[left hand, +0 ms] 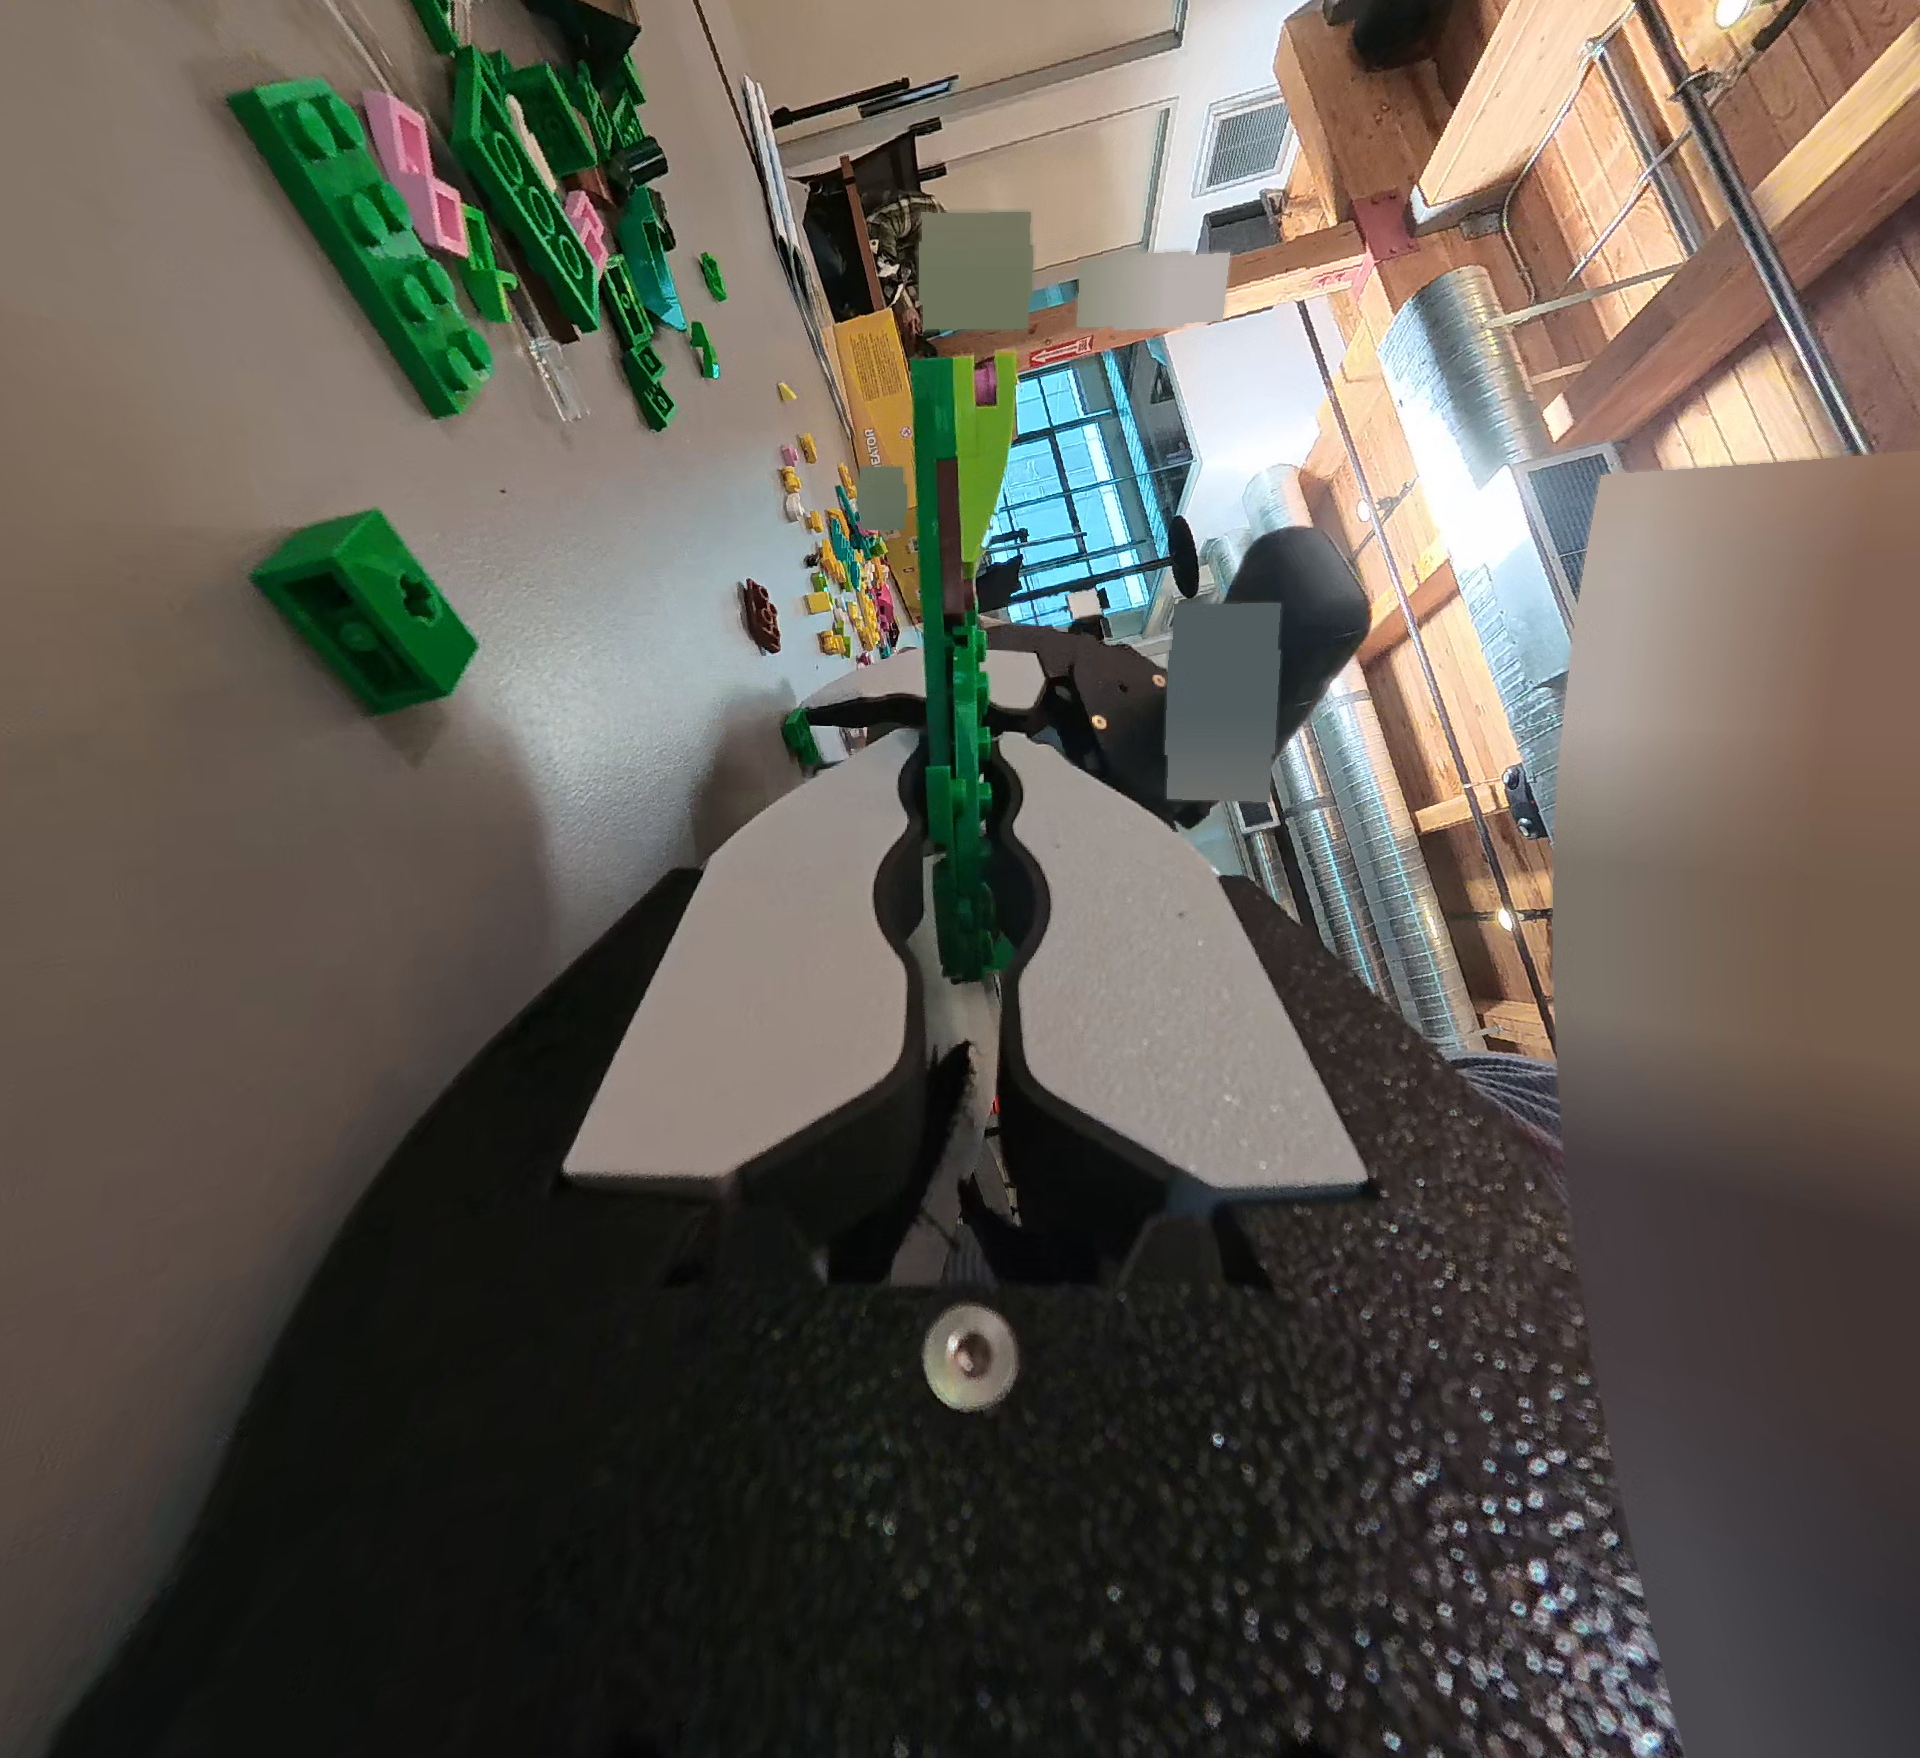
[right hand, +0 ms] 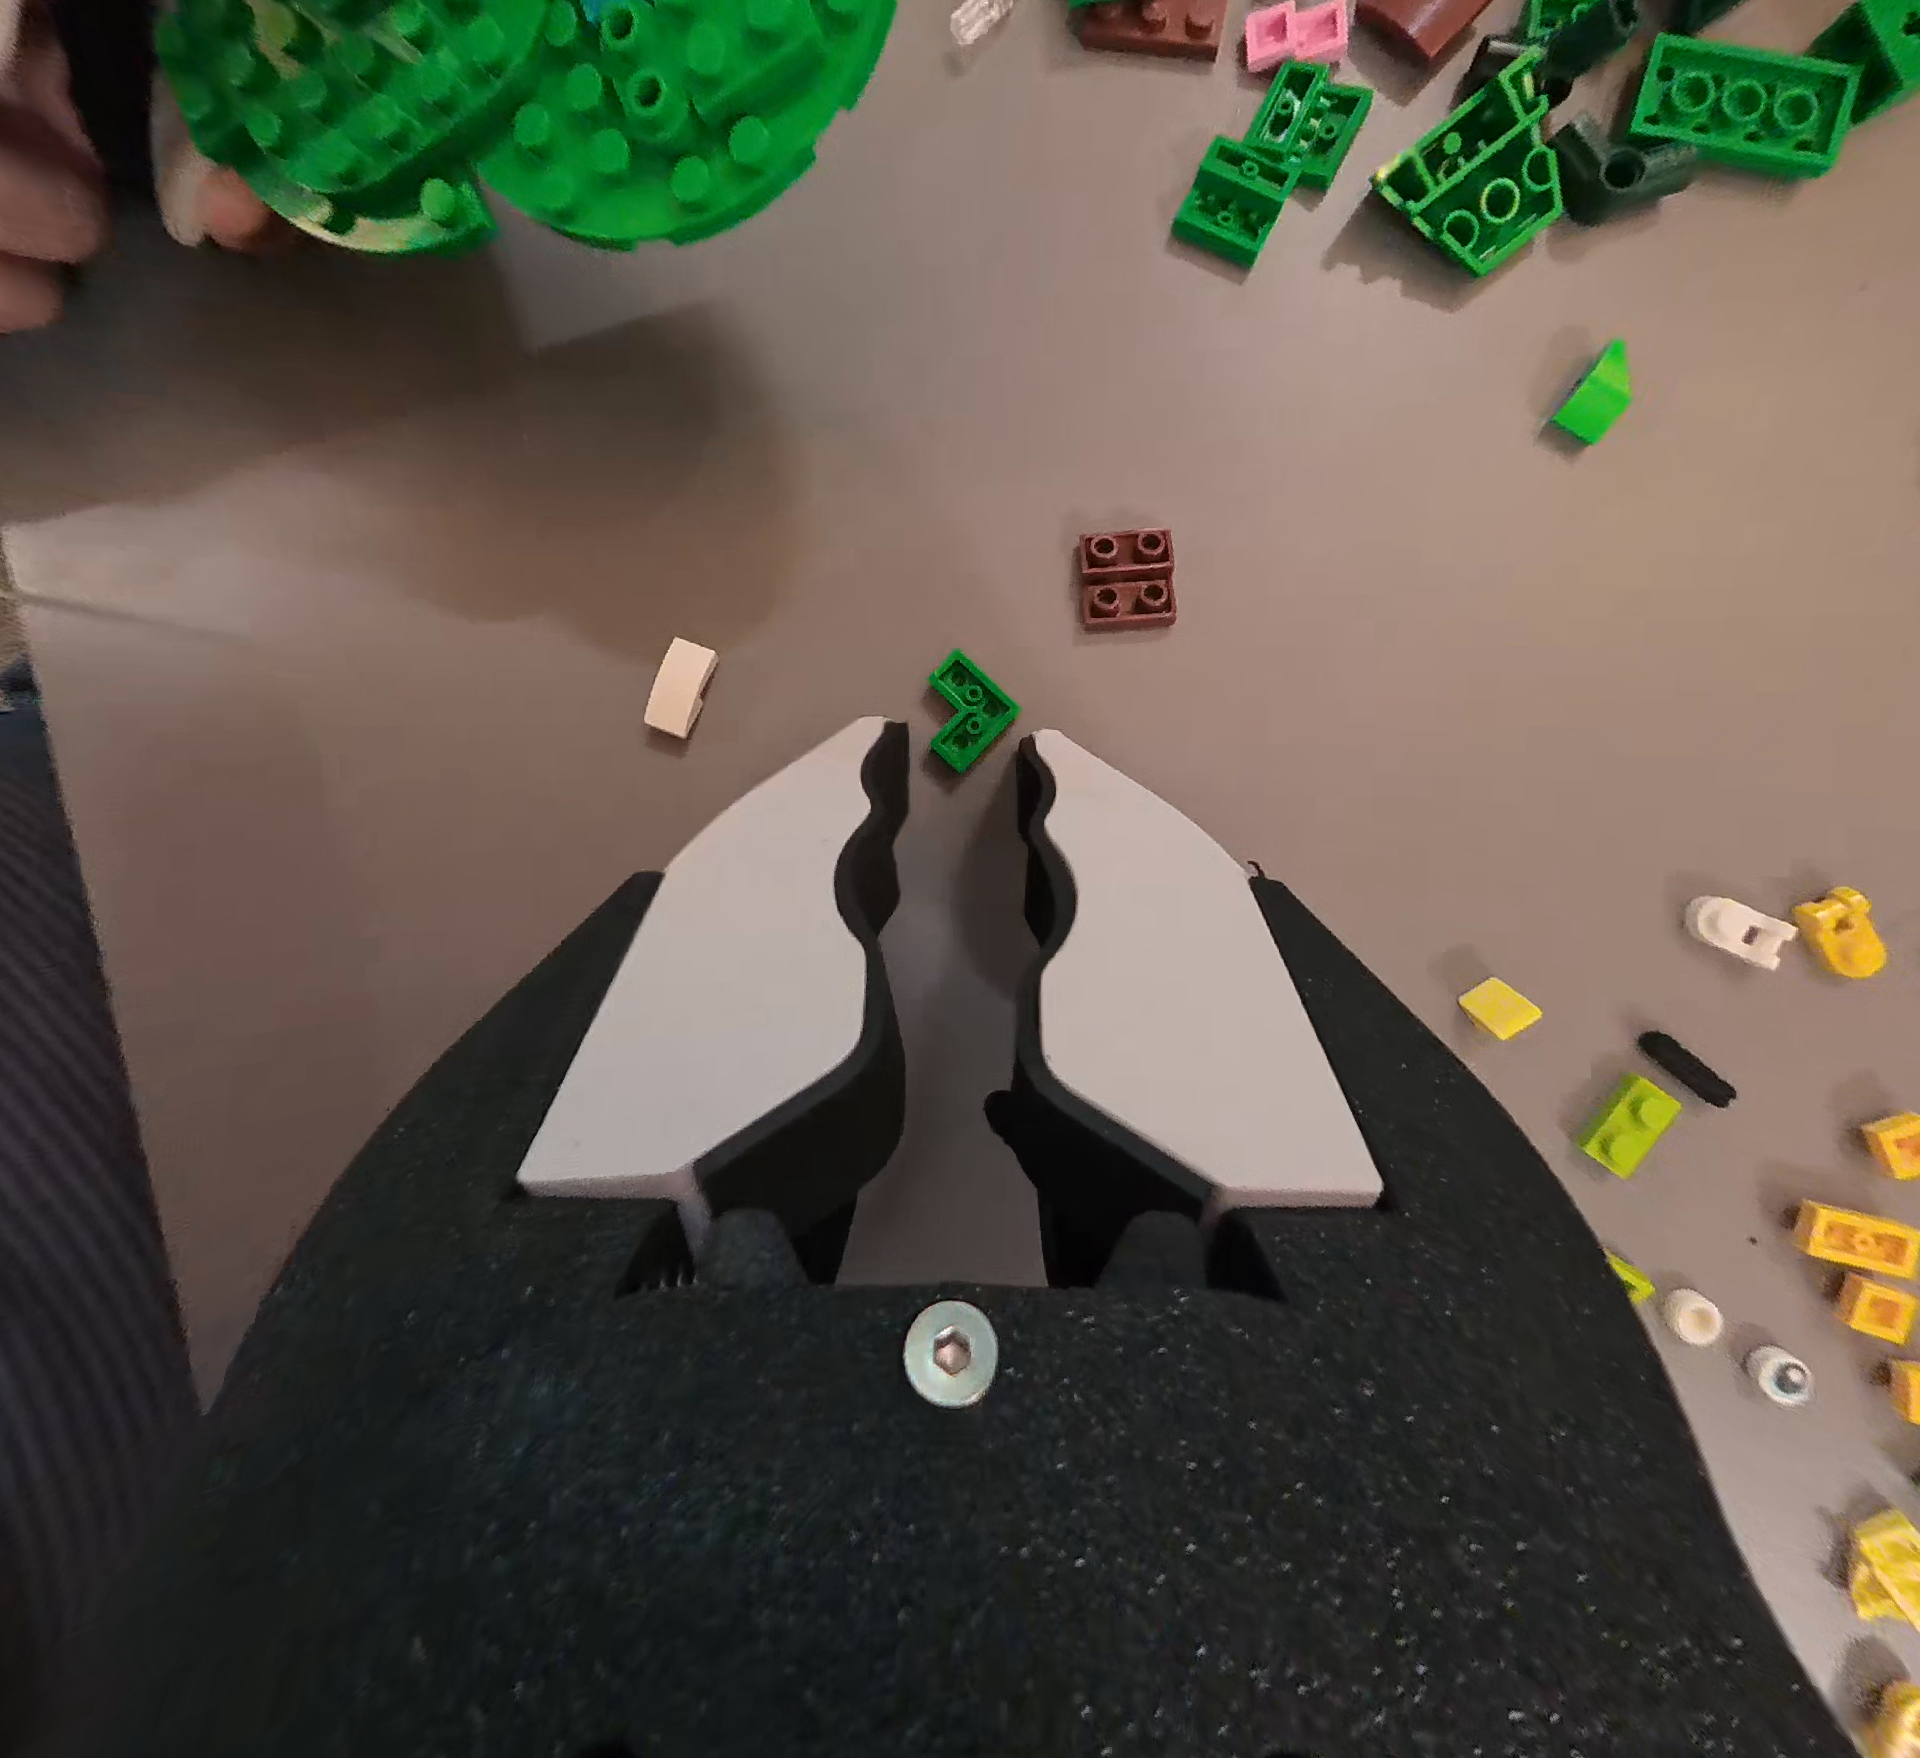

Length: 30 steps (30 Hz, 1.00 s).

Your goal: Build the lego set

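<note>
Bright, fisheye-warped, soft tabletop shadows

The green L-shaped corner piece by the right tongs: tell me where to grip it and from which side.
Grip the green corner plate across one straight arm, coming down from above. It lies flat, underside up, on the grey table just beyond the open right tongs; the arm's parallel edges suit the pads, and its notch does not.

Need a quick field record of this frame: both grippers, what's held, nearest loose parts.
left gripper: shut on the green assembly, held edge-on, lifted off the table
right gripper: open, holding nothing, low over the grey table
nearest part: green corner plate, lying just past the right gripper's tips
next nearest: brown plate, beyond it; cream curved slope, to its left
loose pile: green bricks, far side
</note>
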Motion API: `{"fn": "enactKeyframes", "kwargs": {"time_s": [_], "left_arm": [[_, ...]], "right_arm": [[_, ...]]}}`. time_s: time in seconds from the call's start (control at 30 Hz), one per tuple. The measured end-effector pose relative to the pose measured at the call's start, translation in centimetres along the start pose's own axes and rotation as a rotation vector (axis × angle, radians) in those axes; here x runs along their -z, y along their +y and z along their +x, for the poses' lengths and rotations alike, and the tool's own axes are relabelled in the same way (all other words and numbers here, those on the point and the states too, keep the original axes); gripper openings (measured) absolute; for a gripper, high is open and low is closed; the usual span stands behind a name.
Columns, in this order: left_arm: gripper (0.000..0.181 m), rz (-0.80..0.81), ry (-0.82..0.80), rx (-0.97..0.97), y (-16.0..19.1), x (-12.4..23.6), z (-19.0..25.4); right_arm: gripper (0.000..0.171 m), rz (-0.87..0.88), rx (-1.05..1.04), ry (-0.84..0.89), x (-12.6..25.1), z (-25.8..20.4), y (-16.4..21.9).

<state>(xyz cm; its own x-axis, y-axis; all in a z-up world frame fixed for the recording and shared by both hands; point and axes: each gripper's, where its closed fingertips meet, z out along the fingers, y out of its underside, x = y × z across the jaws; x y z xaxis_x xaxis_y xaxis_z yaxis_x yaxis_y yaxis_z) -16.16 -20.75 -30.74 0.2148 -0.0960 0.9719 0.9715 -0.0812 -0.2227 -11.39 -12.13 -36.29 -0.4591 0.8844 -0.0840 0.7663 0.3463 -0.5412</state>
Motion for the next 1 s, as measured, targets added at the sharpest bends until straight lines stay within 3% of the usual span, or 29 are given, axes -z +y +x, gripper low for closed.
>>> {"fn": "enactKeyframes", "kwargs": {"time_s": [0.1, 0.57, 0.87, 1.0], "left_arm": [[0.008, -0.002, -0.002, -0.002, 0.0, 0.0, 0.0], [0.008, -0.102, -0.004, -0.031, 1.5, -0.6, 0.2], [0.008, -0.151, -0.043, -0.061, 2.3, -0.9, -0.2], [0.008, -0.155, -0.062, -0.078, 2.4, -1.0, -0.4]], "right_arm": [[0.008, -0.021, 0.061, 0.060, -0.1, 0.4, 0.1], [0.008, 0.012, 0.549, 0.201, 1.1, -0.7, -3.2], [0.007, 0.088, 0.563, 0.116, 2.0, -2.4, -4.7], [0.007, 0.010, 0.544, 0.080, 2.0, -1.6, -3.5]]}}
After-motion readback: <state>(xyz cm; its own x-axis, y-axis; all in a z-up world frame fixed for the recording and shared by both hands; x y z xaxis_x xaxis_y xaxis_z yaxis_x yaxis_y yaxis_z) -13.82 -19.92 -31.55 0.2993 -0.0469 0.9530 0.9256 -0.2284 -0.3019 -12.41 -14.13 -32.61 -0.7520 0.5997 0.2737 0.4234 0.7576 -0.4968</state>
